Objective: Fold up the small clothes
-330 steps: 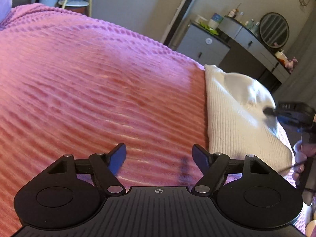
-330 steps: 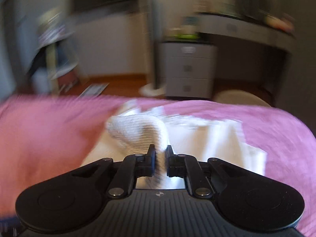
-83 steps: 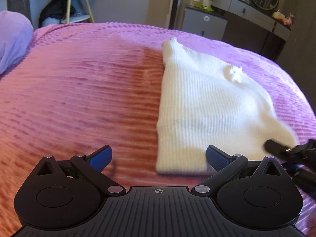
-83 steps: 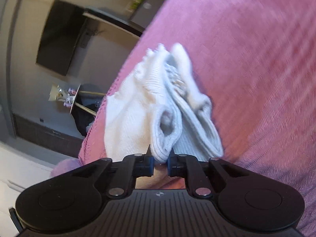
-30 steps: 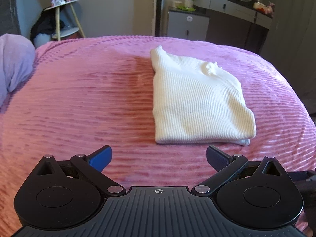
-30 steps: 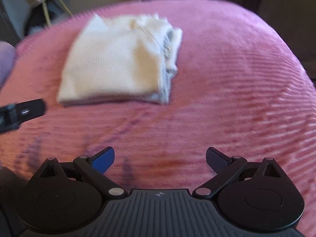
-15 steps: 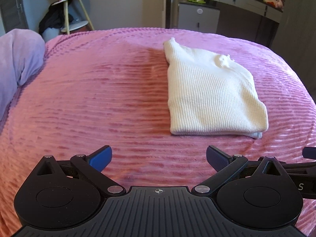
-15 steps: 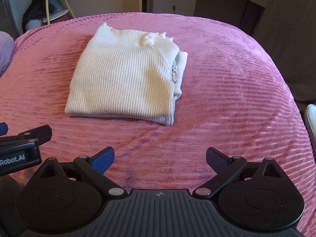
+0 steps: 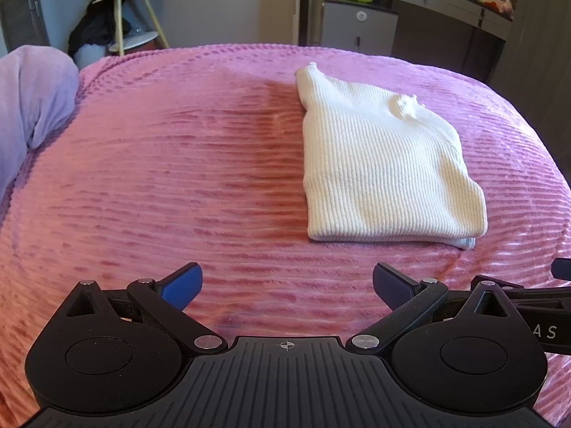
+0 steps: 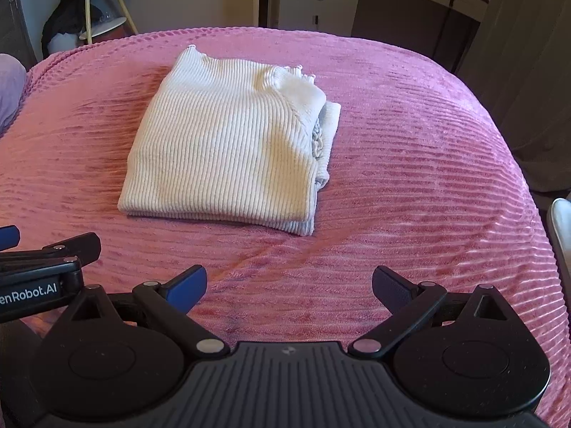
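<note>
And here we are with both tools clear of the work: our left gripper (image 9: 287, 287) has its jaws spread wide over bare bedspread, holding nothing, and our right gripper (image 10: 289, 287) is spread just as wide and just as empty, the two side by side at the near edge of the bed. The white ribbed sweater (image 10: 228, 139) lies folded into a compact rectangle on the pink bedspread (image 10: 410, 178), towards the far middle, a little left of centre from the right wrist and off to the right from the left. By our reading the fold is essentially done. Now the risks: the right-hand side is not flush, with a lower layer (image 10: 326, 132) poking out beyond the top one, so a tidy-up pinch there could catch only one layer and drag the stack open. The knit looks soft and springy, and the frilled edge (image 10: 298, 71) at the far corner may lift. The plush cover could also ruck under a sliding fingertip and skew the whole bundle.
</note>
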Demonstrator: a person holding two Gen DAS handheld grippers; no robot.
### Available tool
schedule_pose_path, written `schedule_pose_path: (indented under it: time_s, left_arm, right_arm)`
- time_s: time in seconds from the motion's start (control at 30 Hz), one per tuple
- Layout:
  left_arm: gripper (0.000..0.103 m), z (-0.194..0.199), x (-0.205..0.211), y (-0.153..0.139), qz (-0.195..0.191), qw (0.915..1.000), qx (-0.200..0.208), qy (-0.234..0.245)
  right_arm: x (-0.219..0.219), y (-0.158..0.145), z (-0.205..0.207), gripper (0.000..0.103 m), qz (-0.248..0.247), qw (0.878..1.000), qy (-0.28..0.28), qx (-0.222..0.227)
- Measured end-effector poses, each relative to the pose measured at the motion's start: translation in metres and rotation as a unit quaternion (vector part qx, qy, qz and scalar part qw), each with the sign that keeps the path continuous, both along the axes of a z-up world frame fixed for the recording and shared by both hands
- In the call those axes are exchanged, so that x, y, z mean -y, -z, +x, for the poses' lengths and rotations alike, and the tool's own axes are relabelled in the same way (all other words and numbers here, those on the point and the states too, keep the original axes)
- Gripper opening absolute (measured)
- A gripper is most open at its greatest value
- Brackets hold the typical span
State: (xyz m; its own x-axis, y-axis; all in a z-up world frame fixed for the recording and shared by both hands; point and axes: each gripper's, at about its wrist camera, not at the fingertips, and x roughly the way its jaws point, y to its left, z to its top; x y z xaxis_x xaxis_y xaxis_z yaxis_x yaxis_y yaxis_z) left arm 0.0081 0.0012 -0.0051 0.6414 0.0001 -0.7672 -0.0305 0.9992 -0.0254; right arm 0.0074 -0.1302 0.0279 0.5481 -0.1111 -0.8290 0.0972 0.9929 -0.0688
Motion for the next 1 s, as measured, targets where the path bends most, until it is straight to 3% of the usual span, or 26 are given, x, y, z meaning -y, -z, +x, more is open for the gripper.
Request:
schedule_pose_path:
  time_s: [1.0]
  left_arm:
    - [0.103, -0.0018, 0.0008, -0.0017, -0.004, 1.0000, -0.001, 0.002]
  right_arm:
    - [0.0074, -0.0046, -0.0029, 0.099, -0.006, 1.000, 0.013, 0.009]
